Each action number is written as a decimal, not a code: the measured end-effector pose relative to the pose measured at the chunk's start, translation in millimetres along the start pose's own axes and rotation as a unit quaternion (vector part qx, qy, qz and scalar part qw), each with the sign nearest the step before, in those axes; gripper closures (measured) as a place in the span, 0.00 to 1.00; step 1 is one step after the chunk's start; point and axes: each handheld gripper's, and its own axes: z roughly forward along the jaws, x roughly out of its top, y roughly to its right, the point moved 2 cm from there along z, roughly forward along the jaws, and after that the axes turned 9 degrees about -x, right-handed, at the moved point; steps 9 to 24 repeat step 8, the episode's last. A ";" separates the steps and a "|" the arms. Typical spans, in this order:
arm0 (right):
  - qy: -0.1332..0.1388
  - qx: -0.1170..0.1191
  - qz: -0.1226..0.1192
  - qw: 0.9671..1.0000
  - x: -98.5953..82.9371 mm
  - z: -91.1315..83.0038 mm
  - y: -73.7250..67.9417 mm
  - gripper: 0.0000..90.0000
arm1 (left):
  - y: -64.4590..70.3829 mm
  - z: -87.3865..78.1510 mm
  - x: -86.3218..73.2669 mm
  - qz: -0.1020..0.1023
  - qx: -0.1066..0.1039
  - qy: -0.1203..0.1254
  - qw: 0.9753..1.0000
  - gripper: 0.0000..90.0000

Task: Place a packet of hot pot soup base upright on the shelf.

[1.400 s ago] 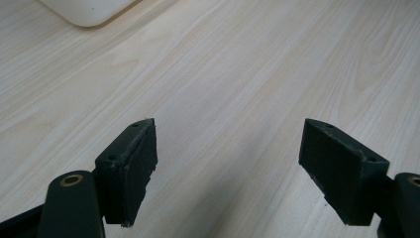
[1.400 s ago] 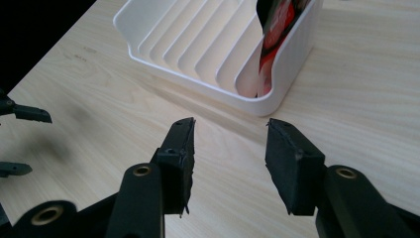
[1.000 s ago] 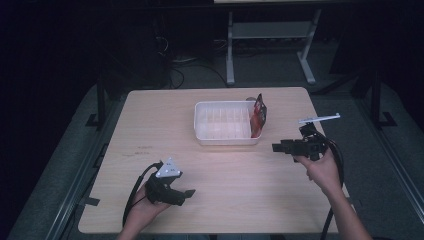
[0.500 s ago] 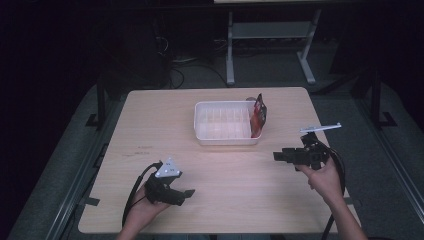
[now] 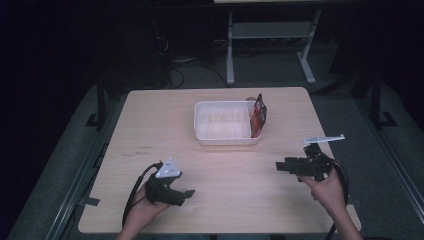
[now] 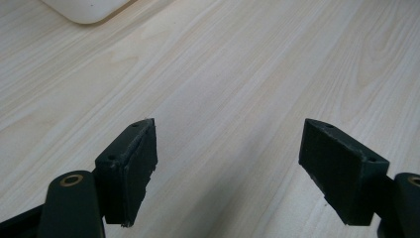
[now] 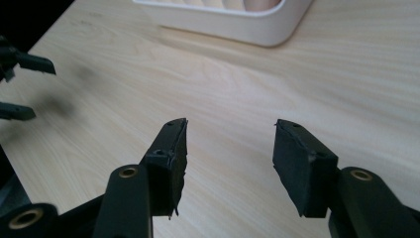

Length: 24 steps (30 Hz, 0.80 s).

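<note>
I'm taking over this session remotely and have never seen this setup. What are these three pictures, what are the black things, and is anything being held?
There is no robot here: a person at a wooden table holds a handheld two-jaw tool in each hand. The high view looks down from above the person's side. It shows the left gripper and the right gripper over the near part of the table. The other two pictures come from cameras riding on the tools, looking along their black jaws: the left gripper and the right gripper both stand open over bare wood, holding nothing. On the table stands a white plastic tray, with a red and black packet standing at its right end.
</note>
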 end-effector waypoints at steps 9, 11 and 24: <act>0.005 -0.004 0.005 1.000 -25.7 0.0 -2.1 0.51 | 0.6 0.4 0.3 0.003 0.000 -0.001 1.000 0.25; 0.005 -0.004 0.005 1.000 -25.7 0.0 -2.1 0.51 | 0.6 0.4 0.3 0.003 0.000 -0.001 1.000 0.25; 0.005 -0.004 0.005 1.000 -25.7 0.0 -2.1 0.51 | 0.6 0.4 0.3 0.003 0.000 -0.001 1.000 0.25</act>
